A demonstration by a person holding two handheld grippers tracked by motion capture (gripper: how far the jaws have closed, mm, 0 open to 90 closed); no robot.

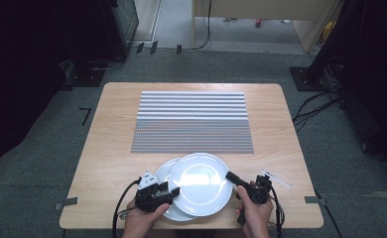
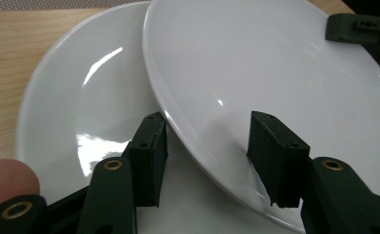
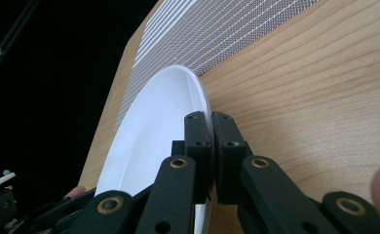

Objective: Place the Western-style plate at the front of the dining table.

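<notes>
Pale wooden worktop (image 1: 112,148), rounded at the corners, carrying a grey-and-white striped woven placemat (image 1: 191,121) across its middle; near the front edge, two glossy white round ceramic plates. Upper white plate (image 1: 201,181) resting tilted over the lower white plate (image 1: 167,168), overlapping most of it, both just in front of the placemat.

Step in hand, by the look of it: separating the stacked plates, or shifting the upper one. Next move likely calling for a lift of the upper plate clear of the lower one, then a carry to the placemat, kept level to avoid a slip from the thin rim grip.

Right gripper (image 1: 232,177) reaching in from the right, hand low and angled toward the plate, fingers clamped tight on the upper plate's rim. Left gripper (image 1: 170,191) held low at the left edge of the stack, fingers (image 2: 149,161) parted, straddling the upper plate's rim without pressing on it.

Small white strip (image 1: 276,178) lying to the right of the plates
</notes>
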